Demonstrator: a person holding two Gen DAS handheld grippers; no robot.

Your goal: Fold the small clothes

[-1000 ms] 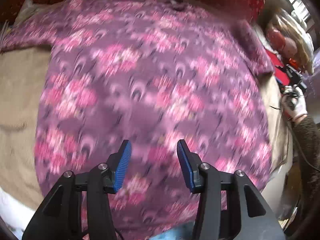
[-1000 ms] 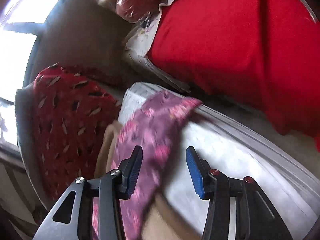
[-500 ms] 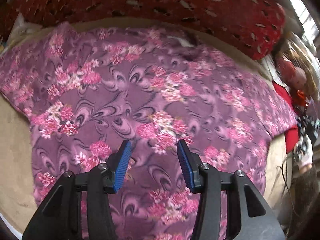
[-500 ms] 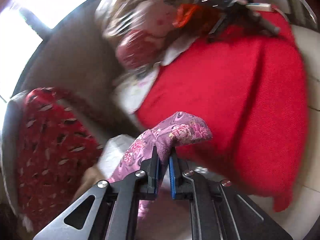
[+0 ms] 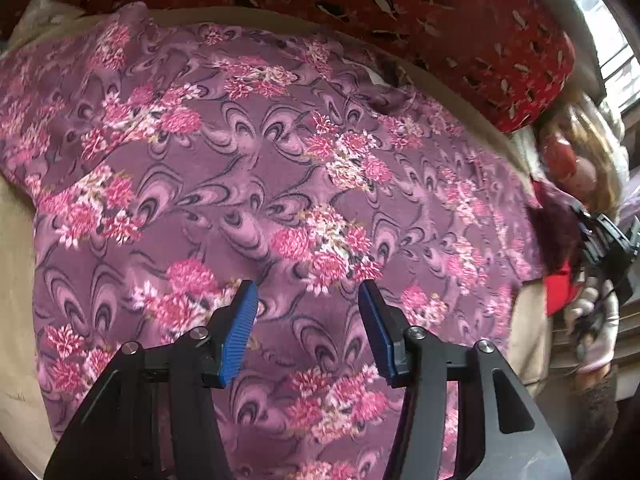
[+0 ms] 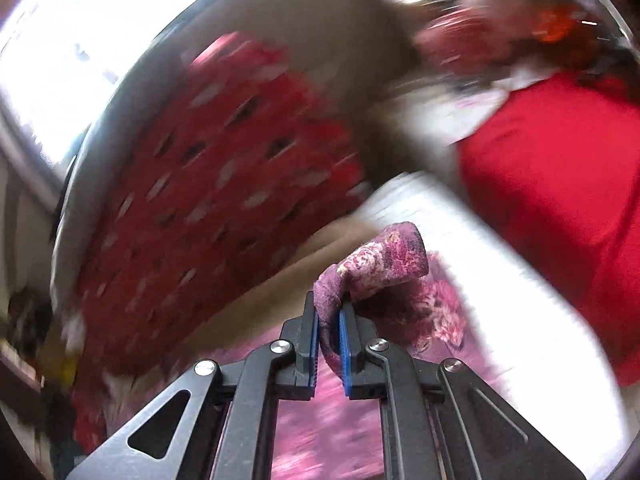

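While the purple flowered shirt (image 5: 248, 184) lies spread flat over a tan cover (image 5: 16, 300), a long red pillow with a leaf print (image 5: 400, 12) runs along the far edge of that cover, just past the shirt's collar. Past the cover's right edge sit a bright red cloth (image 6: 560, 200) and a blurred heap of bagged things (image 5: 580, 152), too smeared to name. A white-gloved hand (image 5: 592, 332) shows low at the right, beside the cover's edge.

Over the shirt's lower half the left gripper (image 5: 308, 308) hovers with its blue pads (image 5: 240, 332) spread apart; they have just been opening a little, and no cloth is between them. The right gripper (image 6: 329, 320) is pressed together on a bunched corner of the shirt, lifted clear of the cover, the cloth curling over above its tips. Nothing blocks the shirt's middle. Bright window light (image 6: 80, 40) fills the upper left behind the pillow in the right wrist view, which is blurred.
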